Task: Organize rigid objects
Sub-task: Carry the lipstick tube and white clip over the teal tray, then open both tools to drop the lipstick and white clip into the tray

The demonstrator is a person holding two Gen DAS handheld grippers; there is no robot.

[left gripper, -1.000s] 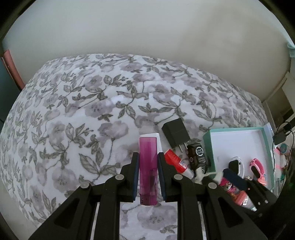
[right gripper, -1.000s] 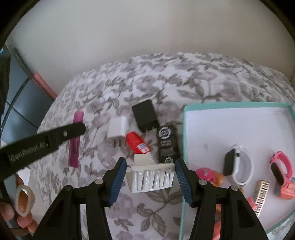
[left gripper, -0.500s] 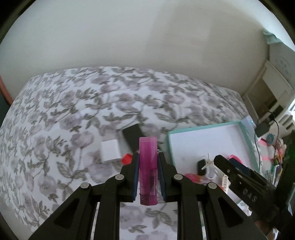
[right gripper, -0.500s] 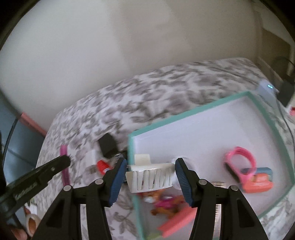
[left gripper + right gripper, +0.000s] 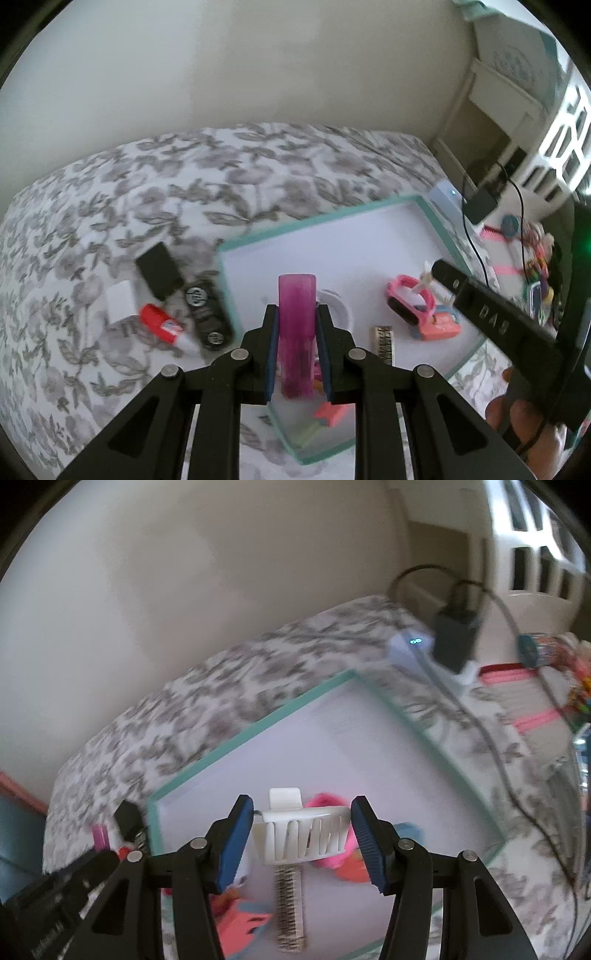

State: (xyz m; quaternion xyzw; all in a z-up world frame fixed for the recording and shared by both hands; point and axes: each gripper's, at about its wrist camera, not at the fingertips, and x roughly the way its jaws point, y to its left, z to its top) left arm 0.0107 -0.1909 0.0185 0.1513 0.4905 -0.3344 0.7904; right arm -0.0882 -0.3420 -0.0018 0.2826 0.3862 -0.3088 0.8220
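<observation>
My left gripper is shut on a translucent magenta stick and hangs over the near left part of the teal-rimmed white tray. My right gripper is shut on a white slotted plastic holder above the tray. In the tray lie a pink watch, a metal band and orange-pink pieces. Left of the tray, on the flowered bedspread, lie a black charger, a white cube, a red glue tube and a black HP item.
A black power adapter with cables and a white box with a blue light sit beyond the tray's far right corner. White furniture and colourful clutter fill the right edge. The pale wall stands behind the bed.
Both grippers have swung right, from above the loose items on the bedspread to above the tray, each still carrying its thing. The right wrist has rolled.
</observation>
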